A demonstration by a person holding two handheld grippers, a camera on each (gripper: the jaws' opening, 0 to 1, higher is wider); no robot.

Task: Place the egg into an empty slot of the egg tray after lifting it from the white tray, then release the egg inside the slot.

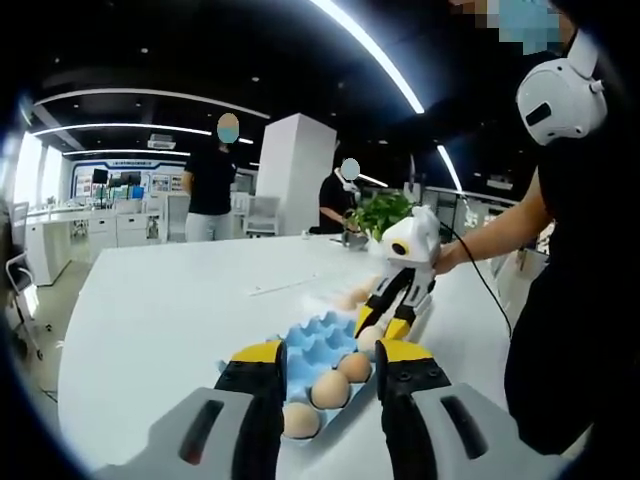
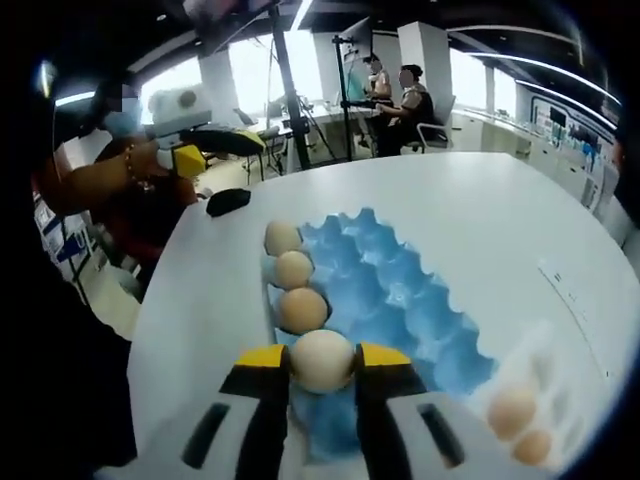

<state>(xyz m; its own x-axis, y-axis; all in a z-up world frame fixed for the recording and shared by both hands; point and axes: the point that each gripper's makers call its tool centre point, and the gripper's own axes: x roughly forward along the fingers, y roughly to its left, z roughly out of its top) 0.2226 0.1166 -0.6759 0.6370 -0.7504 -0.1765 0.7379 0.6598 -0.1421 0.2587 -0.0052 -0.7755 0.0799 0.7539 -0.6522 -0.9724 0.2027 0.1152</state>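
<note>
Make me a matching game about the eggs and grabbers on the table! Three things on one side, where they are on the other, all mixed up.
Things:
1. right gripper
2. left gripper
3. blue egg tray

States:
A. open, holding nothing
B. lying on the white table, three eggs along one edge
C. shut on an egg

Pairs: 1-C, 2-A, 3-B
</note>
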